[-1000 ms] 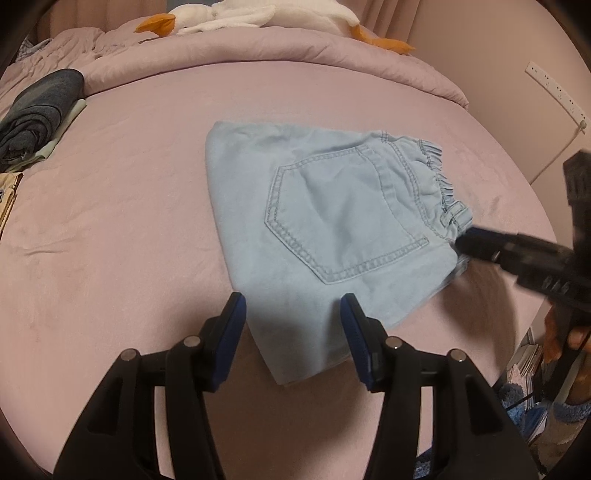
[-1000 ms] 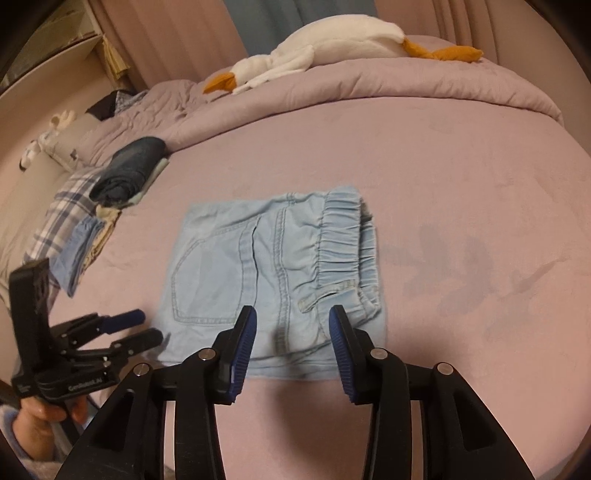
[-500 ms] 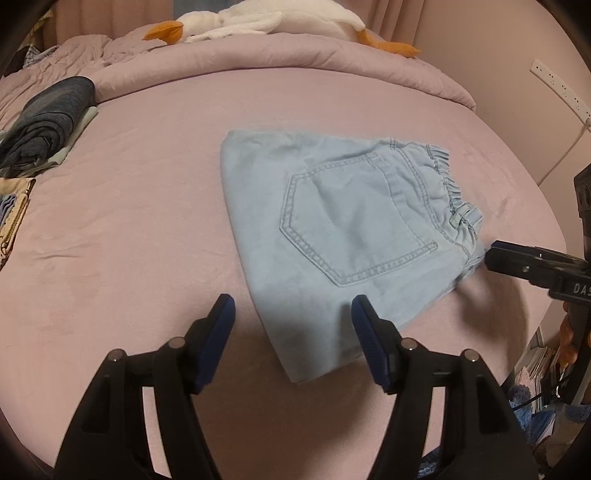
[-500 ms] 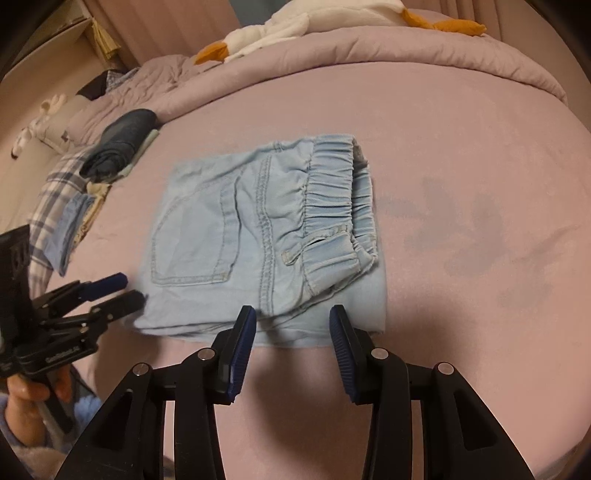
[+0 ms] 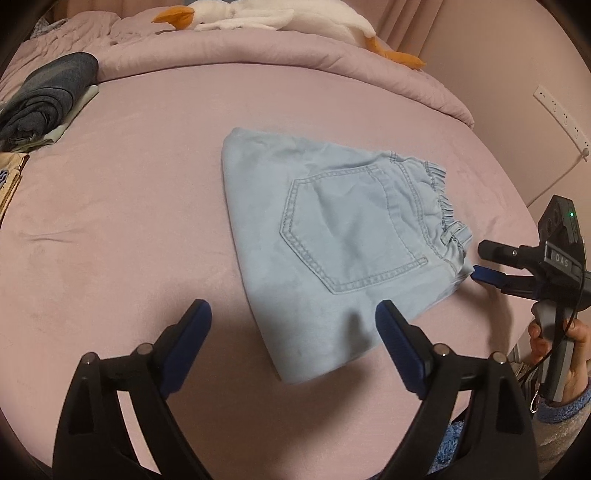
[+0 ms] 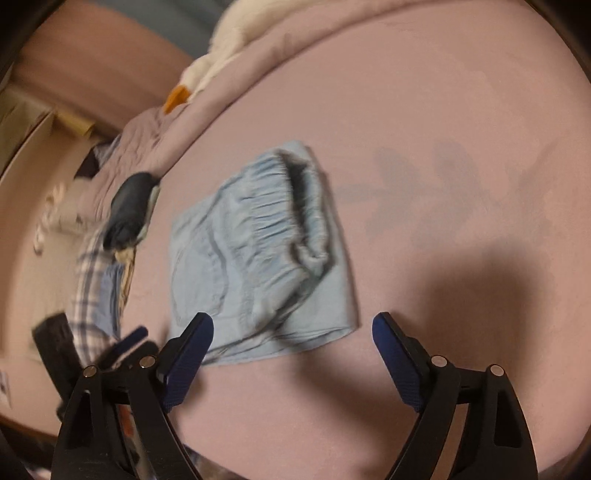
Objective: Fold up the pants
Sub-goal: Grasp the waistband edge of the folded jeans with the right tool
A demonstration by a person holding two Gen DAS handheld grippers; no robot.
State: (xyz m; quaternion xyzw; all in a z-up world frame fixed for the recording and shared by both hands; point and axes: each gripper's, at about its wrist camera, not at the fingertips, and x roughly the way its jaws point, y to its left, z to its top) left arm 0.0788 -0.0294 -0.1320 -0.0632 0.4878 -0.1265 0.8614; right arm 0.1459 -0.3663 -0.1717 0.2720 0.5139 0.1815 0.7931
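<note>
Light blue denim pants (image 5: 332,229) lie folded flat on the pink bed sheet (image 5: 129,221), back pocket up, elastic waistband to the right. My left gripper (image 5: 291,314) hangs over their near corner; its jaws are opening and nothing is pressed between the pads. My right gripper (image 5: 484,264), held by a hand at the bed's right edge, has its tips at the waistband corner. In the blurred, tilted right wrist view that right gripper (image 6: 291,325) is opening wide, straddling the near edge of the pants (image 6: 251,258) without gripping them.
Dark folded clothes (image 5: 44,99) lie at the far left of the bed, with a plaid cloth (image 6: 92,288) beside them. A white goose plush (image 5: 258,18) rests on the rolled comforter at the back. A power strip (image 5: 561,114) hangs on the right wall.
Both grippers' jaws have spread much wider. The right gripper has rolled and sunk closer to the waistband corner. The left gripper has barely shifted, and the pants lie as before.
</note>
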